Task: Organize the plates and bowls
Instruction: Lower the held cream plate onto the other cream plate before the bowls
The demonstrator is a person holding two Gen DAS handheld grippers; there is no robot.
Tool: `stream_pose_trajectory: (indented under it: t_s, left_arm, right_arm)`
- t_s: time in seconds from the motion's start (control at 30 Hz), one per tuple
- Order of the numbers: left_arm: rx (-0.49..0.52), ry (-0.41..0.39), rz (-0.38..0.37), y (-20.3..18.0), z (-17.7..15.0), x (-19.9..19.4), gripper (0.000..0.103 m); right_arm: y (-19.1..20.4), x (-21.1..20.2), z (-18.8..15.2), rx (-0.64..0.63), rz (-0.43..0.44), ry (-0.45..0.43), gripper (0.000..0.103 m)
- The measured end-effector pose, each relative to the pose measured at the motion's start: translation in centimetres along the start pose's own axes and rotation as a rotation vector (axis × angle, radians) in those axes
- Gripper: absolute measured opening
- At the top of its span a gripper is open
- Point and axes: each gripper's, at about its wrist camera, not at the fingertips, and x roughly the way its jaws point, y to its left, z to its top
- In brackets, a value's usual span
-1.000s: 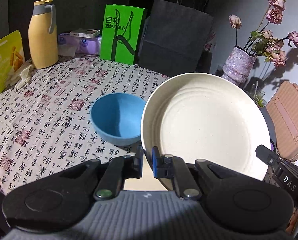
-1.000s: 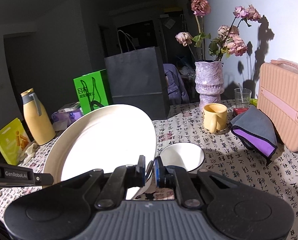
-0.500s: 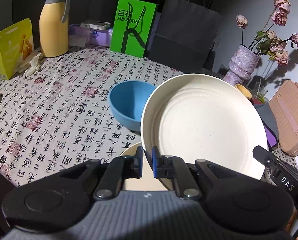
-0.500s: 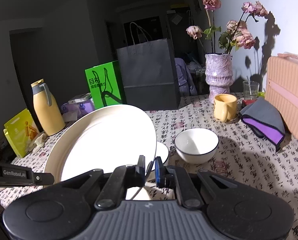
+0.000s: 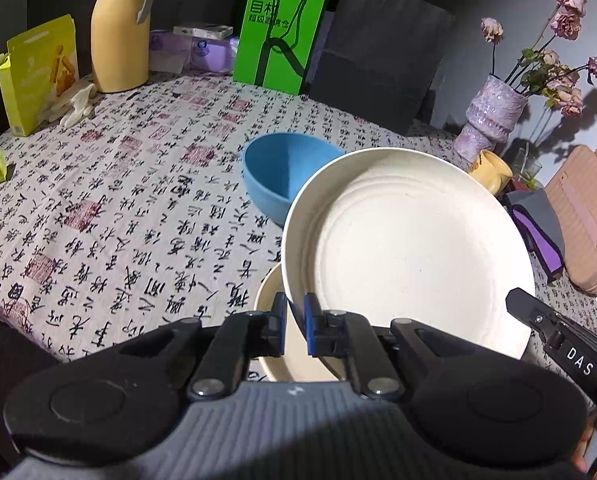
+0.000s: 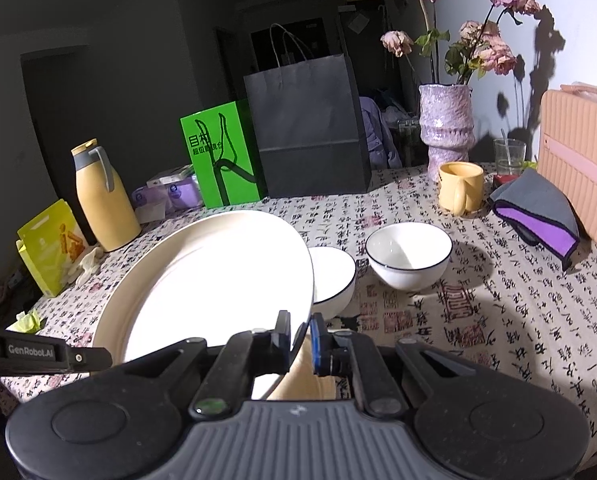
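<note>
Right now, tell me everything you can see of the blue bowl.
The blue bowl is a plain, matte, round bowl, plastic-looking, with no pattern or rim line. It looks empty and sits upright on the printed tablecloth, slightly tipped toward the camera in the left wrist view. The cream plate held in the left gripper hides its right edge; contact between them cannot be told. Nothing else touches it. The right wrist view does not show it.

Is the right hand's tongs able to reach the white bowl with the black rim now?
Probably not: the right tongs are shut on the cream plate, so the white bowl stays unreachable.
</note>
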Motion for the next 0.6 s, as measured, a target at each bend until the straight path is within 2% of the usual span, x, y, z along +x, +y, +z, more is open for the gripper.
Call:
stream_pose_trajectory:
  t_s: [0.6]
  left_arm:
    - [-0.007,0.094,0.032,1.7,-2.4,3.7,0.009]
  right_arm:
    - [-0.1,3.2,-3.5,0.001,-0.013,0.12,0.01]
